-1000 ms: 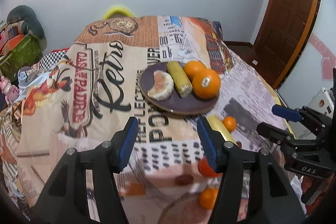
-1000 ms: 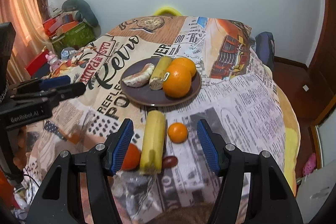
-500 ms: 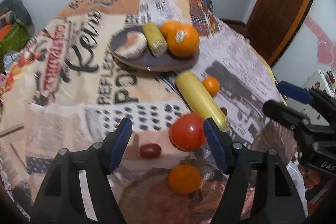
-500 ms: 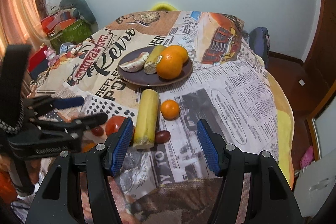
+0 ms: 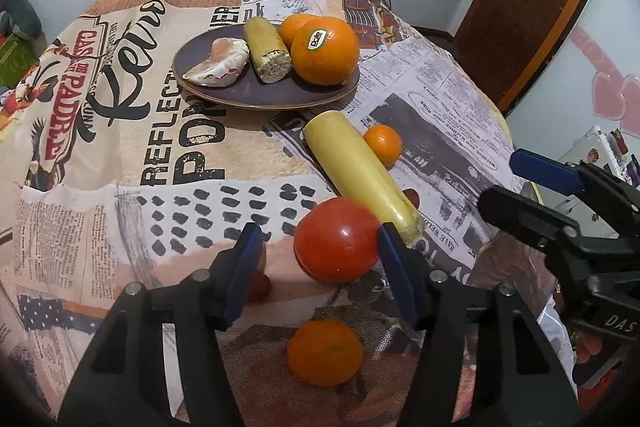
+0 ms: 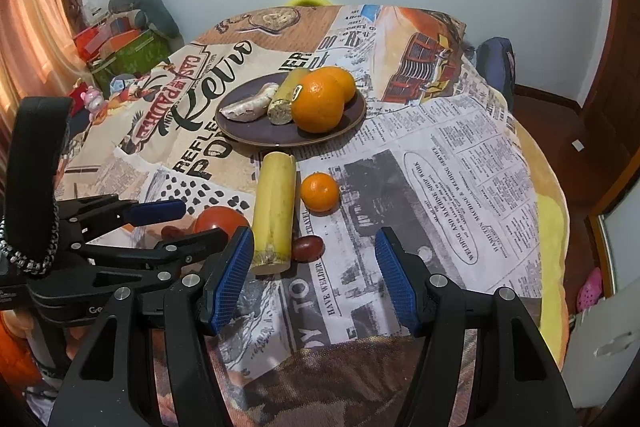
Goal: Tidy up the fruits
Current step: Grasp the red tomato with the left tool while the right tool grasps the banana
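Fruits spreading out over the table, all of it lying under a printed newspaper-style cloth. Seeing a dark plate sitting around the middle of the table, well in from every edge.

Watching the left gripper tilting down near the table's near edge, jaws closing and not yet pressing, with a red tomato sitting between the blue pads; right pad looking just beside the tomato's skin, left pad standing clear of it. Catching the right gripper hanging over the near edge too, jaws apart and gripping nothing, only cloth showing in the gap.

Spotting a long yellow fruit lying between the plate and the near edge, one end pointing at the plate, the cut end lying just beside the tomato.

Moving on to the plate: seeing a large orange wearing a sticker, touching a second orange behind it. Finding a short yellow cut piece lying just beside them, and a pale peeled segment resting at the plate's other side.

Noticing a loose orange sitting right at the near edge, below the left gripper's fingers. Picking out a small orange sitting just beside the long yellow fruit, on the side away from the tomato.

Finishing with the tiny ones: glimpsing a dark red fruit lying by the yellow fruit's cut end, and another little red fruit peeking out from behind the left gripper's left finger.
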Tool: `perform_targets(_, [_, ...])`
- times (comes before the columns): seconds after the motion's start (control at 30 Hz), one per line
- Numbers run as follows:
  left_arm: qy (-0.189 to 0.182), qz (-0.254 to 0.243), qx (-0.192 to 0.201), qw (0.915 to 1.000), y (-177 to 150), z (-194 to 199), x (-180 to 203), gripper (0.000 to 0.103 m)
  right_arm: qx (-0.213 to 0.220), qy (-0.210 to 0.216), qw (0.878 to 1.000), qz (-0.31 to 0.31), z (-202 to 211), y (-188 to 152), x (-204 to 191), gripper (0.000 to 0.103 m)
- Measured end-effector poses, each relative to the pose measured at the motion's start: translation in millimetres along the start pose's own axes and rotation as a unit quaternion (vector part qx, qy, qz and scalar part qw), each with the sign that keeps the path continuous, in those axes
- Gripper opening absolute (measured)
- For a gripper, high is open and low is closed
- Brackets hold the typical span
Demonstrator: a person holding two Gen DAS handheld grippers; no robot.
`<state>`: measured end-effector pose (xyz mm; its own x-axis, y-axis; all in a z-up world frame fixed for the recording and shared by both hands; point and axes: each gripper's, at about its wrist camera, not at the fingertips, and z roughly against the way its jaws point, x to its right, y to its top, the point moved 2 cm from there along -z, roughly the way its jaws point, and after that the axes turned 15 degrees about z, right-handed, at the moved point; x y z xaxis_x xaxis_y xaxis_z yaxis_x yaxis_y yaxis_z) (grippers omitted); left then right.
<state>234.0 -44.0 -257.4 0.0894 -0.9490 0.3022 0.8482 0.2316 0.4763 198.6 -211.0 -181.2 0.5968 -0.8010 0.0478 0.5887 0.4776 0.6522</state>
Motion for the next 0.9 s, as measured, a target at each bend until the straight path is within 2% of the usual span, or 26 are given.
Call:
perform_targets(0.17, [0.001, -0.022, -0.002, 0.9998, -4.6, 0.2, 8.8, 0.06, -0.005, 0.0, 1.0, -0.001, -4.8, -0.6, 1.4, 0.059])
perform_targets(0.23, [0.009, -0.029, -0.005, 0.9995, -5.6, -5.4, 11.1, 0.055, -0.008, 0.001, 1.0, -0.002, -6.5, -0.9, 2.6, 0.059])
perform_targets(0.3, [-0.005, -0.022, -0.018, 0.9996, -5.1, -11.6, 9.7, 0.05, -0.008, 0.0, 1.0, -0.001, -7.4, -0.5, 2.7, 0.059])
perform_targets(0.43, [-0.017, -0.012, -0.023, 0.9995, -1.1, -9.0, 5.0, 0.048, -0.009, 0.0, 1.0, 0.003, -10.5, 2.5, 1.5, 0.059])
perform_targets(0.67, [0.0, 0.005, 0.032, 0.9995, 22.6, 18.4, -20.3, 0.047, -0.017, 0.018, 1.0, 0.016, -30.7, 14.0, -6.8, 0.059])
perform_targets(0.73, [0.009, 0.011, 0.047, 0.9988, 29.8, 25.9, -30.6, 0.047, -0.023, 0.026, 0.999, 0.021, -39.5, 17.2, -10.9, 0.055])
perform_targets(0.9, [0.027, 0.022, 0.062, 0.9975, 39.9, 32.7, -57.5, 0.047, -0.05, 0.052, 0.997, 0.023, -67.5, 19.9, -18.8, 0.035])
